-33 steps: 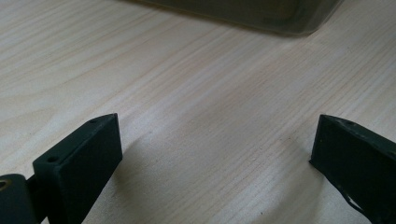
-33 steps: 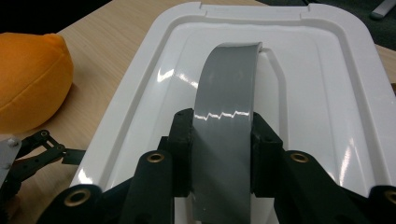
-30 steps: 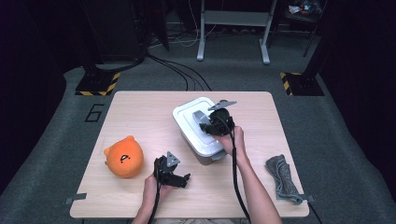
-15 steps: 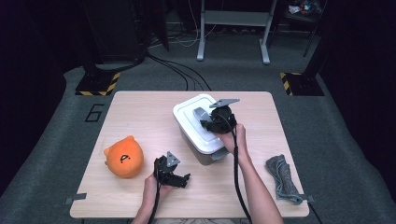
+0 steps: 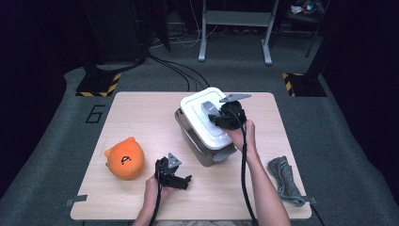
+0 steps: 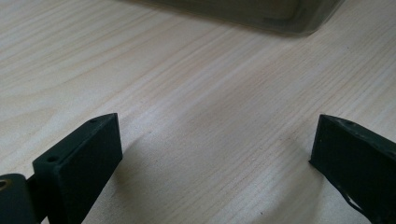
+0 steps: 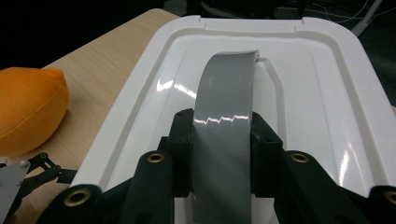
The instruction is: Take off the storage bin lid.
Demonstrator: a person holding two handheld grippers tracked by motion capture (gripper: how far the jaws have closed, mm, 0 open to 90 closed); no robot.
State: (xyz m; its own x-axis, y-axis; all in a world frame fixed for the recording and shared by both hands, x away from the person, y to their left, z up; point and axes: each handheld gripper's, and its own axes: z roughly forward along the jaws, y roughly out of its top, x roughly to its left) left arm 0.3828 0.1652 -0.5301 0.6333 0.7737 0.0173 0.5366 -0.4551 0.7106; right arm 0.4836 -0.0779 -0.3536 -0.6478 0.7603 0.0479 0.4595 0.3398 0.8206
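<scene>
A grey bin (image 5: 200, 148) stands mid-table under its white lid (image 5: 207, 120). My right gripper (image 5: 221, 115) is shut on the lid's grey arched handle (image 7: 224, 126), whose strap is pinched between the pads (image 7: 184, 154). The lid (image 7: 308, 93) sits lifted a little off the bin and tilted. My left gripper (image 5: 181, 181) rests low over the wood near the front edge, its jaws open with only bare table (image 6: 187, 93) between them. In the left gripper view the left gripper (image 6: 215, 154) faces the bin's lower edge (image 6: 261, 14).
An orange plush toy (image 5: 124, 157) lies at the front left of the table (image 5: 141, 113), beside the left gripper; the plush (image 7: 28, 109) is also in the right gripper view. A grey bundle of rope (image 5: 284, 179) lies at the front right corner. Dark floor and stands surround the table.
My right gripper has risen a little with the lid's handle in it, lifting the lid off the bin. The left gripper has not moved.
</scene>
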